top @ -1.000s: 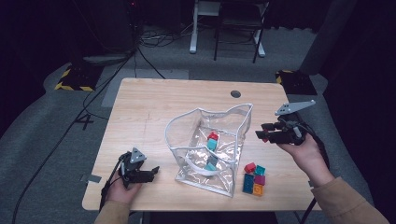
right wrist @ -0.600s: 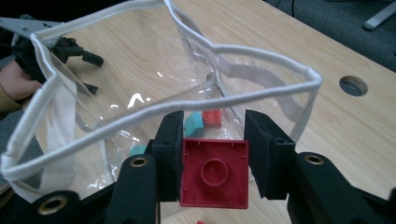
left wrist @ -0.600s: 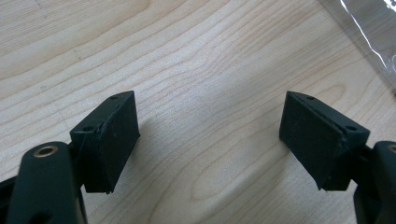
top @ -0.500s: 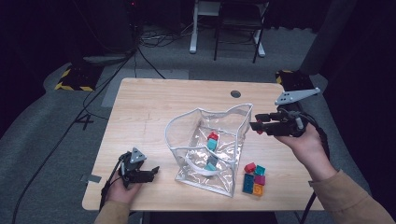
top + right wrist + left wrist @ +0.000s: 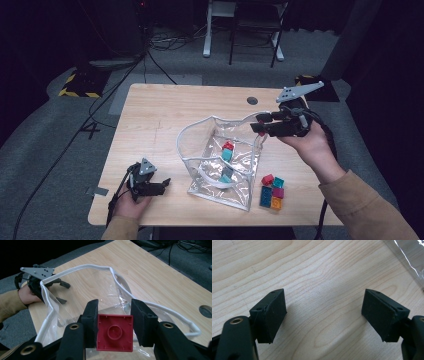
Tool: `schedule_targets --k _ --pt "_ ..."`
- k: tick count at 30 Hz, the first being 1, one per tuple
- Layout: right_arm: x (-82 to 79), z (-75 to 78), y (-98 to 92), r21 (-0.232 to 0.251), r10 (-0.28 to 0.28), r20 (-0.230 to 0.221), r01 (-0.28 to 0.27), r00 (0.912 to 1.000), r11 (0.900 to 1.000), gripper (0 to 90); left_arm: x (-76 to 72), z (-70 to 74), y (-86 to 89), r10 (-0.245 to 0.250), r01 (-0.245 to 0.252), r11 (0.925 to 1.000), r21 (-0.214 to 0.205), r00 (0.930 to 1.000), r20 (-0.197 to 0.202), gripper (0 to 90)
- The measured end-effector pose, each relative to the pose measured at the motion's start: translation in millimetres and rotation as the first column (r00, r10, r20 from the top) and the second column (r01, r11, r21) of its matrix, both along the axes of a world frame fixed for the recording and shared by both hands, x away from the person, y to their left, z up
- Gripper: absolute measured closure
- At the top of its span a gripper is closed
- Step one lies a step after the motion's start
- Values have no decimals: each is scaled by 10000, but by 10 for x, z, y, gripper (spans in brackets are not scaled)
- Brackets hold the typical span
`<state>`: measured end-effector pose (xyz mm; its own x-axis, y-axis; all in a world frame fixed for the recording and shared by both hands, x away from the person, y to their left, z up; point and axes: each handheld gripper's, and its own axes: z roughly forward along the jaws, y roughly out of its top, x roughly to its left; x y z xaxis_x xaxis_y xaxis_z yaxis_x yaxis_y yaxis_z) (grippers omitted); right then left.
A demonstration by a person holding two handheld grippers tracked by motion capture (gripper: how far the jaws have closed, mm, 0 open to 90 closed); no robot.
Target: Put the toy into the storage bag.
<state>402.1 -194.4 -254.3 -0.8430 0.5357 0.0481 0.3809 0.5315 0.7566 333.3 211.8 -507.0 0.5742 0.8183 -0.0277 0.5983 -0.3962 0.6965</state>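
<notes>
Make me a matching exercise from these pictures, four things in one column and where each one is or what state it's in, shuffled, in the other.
Column one:
1. red block
2. left tool
3. clear bag
4. block cluster

Column two:
A. open, low over bare wood
B. on the table beside the bag, near the person
C. clamped between the right tool's jaws
D. standing open mid-table, a few blocks inside

Pairs: 1-C, 2-A, 3-D, 4-B
</notes>
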Motion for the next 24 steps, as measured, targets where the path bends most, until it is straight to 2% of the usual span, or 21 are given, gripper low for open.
schedule_targets --k 11,24 --pt "115 -15 409 -332 518 -248 -526 9984 9981 588 0 0 0 4 -4 10000 -1 10000 -1 203" --pt "259 -312 793 -1231 859 -1053 -987 9907 9875 588 0 0 0 3 -3 10000 0 10000 -2 203"
